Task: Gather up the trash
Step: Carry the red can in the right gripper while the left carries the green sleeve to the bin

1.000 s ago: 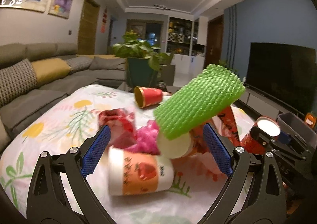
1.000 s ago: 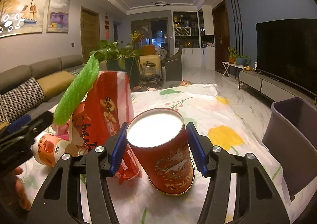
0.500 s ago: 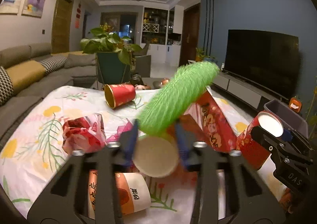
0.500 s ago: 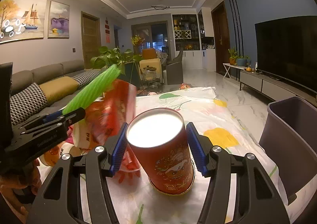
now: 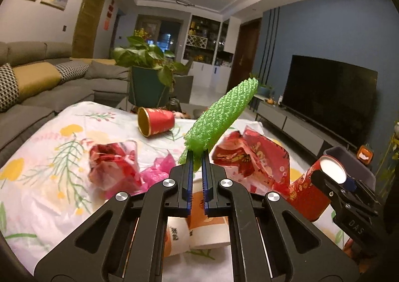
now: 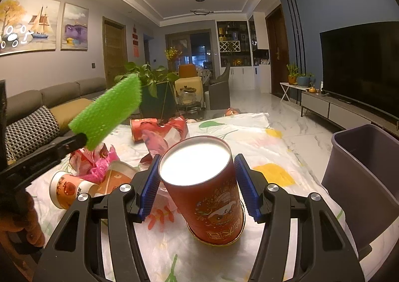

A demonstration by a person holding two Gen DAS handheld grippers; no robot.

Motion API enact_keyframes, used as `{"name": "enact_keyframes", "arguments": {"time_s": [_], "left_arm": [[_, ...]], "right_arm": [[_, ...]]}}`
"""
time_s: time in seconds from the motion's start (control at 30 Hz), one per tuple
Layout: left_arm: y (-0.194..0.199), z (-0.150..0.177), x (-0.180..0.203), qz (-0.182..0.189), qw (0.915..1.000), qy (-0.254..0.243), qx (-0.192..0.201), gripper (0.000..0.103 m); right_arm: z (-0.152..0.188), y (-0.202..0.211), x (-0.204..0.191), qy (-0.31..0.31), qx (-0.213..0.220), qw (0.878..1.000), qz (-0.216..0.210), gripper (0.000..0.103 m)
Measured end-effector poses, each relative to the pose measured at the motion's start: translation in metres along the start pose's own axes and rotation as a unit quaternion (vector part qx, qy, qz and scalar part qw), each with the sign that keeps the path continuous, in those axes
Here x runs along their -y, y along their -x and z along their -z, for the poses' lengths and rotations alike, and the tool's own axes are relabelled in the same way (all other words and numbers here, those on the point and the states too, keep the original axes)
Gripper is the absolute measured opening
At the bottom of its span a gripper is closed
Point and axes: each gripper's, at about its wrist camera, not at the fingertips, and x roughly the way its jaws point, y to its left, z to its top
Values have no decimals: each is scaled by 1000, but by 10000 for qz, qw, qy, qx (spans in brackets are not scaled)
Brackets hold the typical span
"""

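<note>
Green foam netting (image 5: 219, 117) is what my left gripper (image 5: 197, 162) has pinched by its lower end, the blue pads nearly together on it, so the sleeve sticks up and away, lifted above the litter on the floral tablecloth (image 5: 49, 157). In the right wrist view the same netting (image 6: 109, 112) slants up from the left tool's black tip.

My right gripper (image 6: 197, 172) clamps one tall red canister (image 6: 207, 194) with a white lid, pads pressed against both sides near the top; its gold-rimmed base looks to sit at the cloth, slightly tilted, though I cannot tell if it touches.

Counting outward from the netting: just below it lie two orange-and-white paper cups (image 6: 67, 189) on their sides, one pink plastic wad (image 5: 159, 167), and two crumpled red wrappers, one to its left (image 5: 112, 167) and one to its right (image 5: 251, 157). Beyond it one red paper cup (image 5: 155, 123) lies tipped over, mouth toward me.

One grey bin (image 6: 364, 182) stands off the cloth's right edge, beyond the canister and well apart from the netting, mouth open. The cloth between canister and bin is bare, as is the near left stretch. The far edge of the cloth meets one potted plant (image 5: 147, 77); a grey sofa (image 5: 37, 87) runs along the left side.
</note>
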Motion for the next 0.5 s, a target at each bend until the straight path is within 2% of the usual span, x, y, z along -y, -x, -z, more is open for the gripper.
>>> {"name": "enact_keyframes", "arguments": {"time_s": [0.2,0.5], "left_arm": [[25,-3,5,-63,9998,23,193,5],[42,-6,27,117,9996,-63,239,5]], "right_arm": [[-5,10,4,-43,114,9999,46,57],[-9,29,11,-70,235,9996,110,57]]}}
